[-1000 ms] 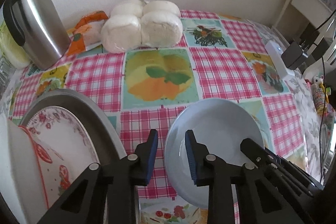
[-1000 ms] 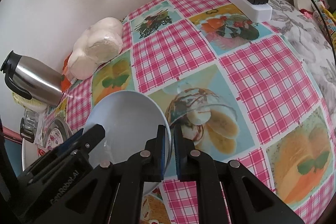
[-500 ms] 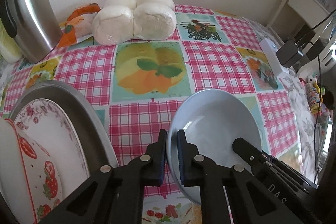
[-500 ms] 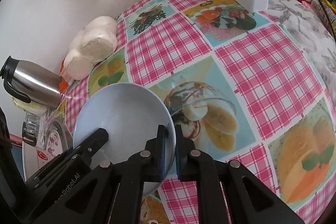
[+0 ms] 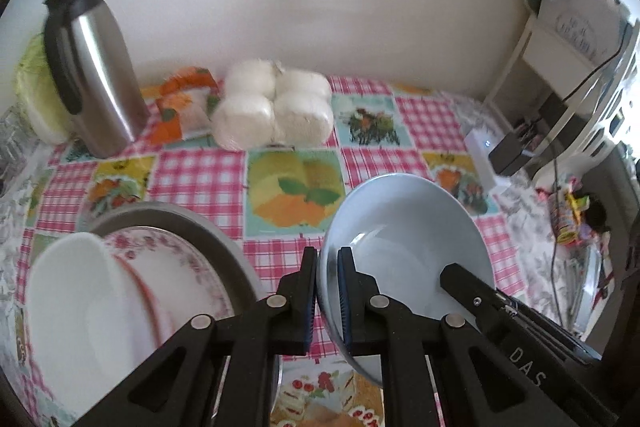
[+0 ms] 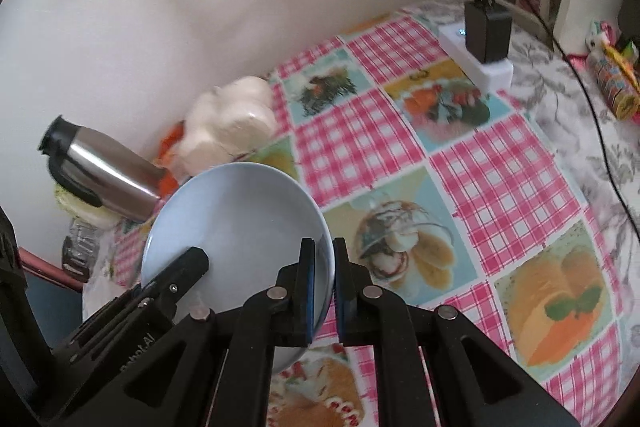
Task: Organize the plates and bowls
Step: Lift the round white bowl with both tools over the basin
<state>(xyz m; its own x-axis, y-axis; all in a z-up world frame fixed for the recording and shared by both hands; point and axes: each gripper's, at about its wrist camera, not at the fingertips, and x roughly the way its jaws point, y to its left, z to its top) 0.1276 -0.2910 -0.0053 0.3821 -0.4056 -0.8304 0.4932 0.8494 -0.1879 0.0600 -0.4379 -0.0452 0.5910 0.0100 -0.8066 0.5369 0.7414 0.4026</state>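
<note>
A pale blue bowl [image 5: 404, 227] is held tilted above the table. My left gripper [image 5: 327, 269] is shut on its left rim. My right gripper [image 6: 324, 259] is shut on its right rim; the bowl also shows in the right wrist view [image 6: 240, 219]. The right gripper's finger [image 5: 472, 283] reaches into the bowl in the left wrist view. To the left a grey metal plate [image 5: 192, 227] carries a floral plate [image 5: 168, 259] and a white bowl with a red rim [image 5: 80, 299].
A steel thermos jug [image 5: 92, 67], a bag of white buns [image 5: 272, 107] and an orange packet [image 5: 180, 103] stand by the back wall. A white power strip with a black adapter [image 6: 484, 39] and cables lie at the right. A checked tablecloth [image 6: 500, 187] covers the table.
My left gripper closed on the bowl's left rim. Both grippers have since lifted the bowl off the table and tilted it; the views now look higher up the wall.
</note>
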